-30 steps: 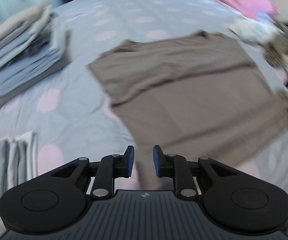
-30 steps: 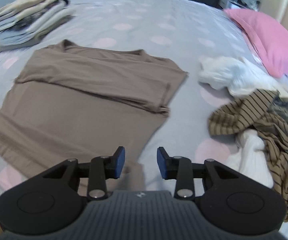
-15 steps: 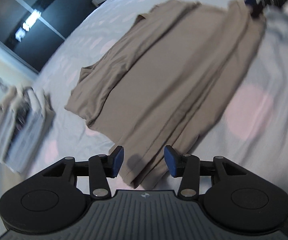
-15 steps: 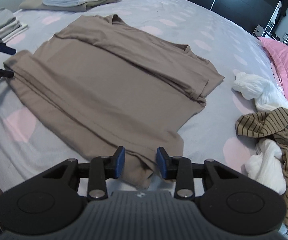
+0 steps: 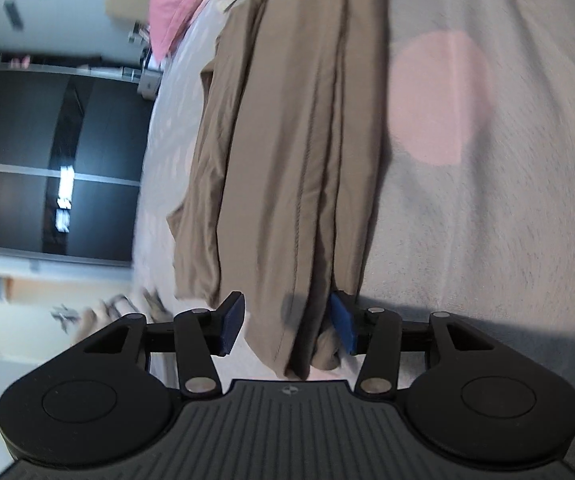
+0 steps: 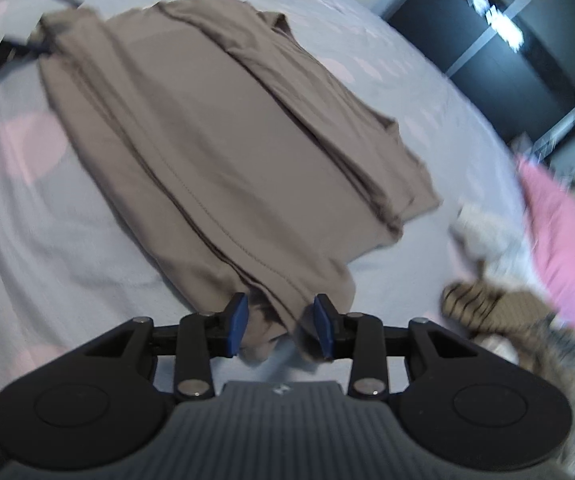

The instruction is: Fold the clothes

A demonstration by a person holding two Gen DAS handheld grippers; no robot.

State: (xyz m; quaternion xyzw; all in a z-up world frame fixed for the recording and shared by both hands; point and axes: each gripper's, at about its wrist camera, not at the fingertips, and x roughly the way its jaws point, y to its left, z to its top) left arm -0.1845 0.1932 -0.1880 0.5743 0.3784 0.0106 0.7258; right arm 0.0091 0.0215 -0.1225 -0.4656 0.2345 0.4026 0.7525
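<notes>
Shirt position: the brown shirt (image 6: 223, 152) lay flat on the bed (image 6: 47, 232), partly folded, with one long side doubled into a layered band along its near edge; it sat well apart from the pink pillow (image 6: 559, 216).
Left gripper: the left gripper (image 5: 287, 320) stood spread wide at one end of the band, the cloth running between its fingers; one blue pad (image 5: 341, 320) touched the fold, the other stood off it, so nothing was pinched yet.
Left-end risk: the band (image 5: 327, 160) was several layers thick, and a closing pinch might have caught only the top layers, leaving the lower ones to sag and open the fold on lifting.
Sheet risk: the lower pad sat close against the bed, so it could have nipped the sheet together with the shirt and dragged it.
Right gripper: the right gripper (image 6: 279, 328) was likewise parted at the other end of the band, the corner of cloth (image 6: 271, 304) lying between its fingers without being clamped.
Right-end risk: the corner was bunched and rumpled there, so a grip on the crumple would probably have set a crooked crease.
Pair risk: uneven lifting by the two ends might have skewed the shirt or slid the far folded sleeve (image 6: 327, 120) out of place.
Neighbours: the striped garment (image 6: 499, 304) and the white cloth (image 6: 483, 232) lay near the right end, close enough to be swept by a wide swing.
</notes>
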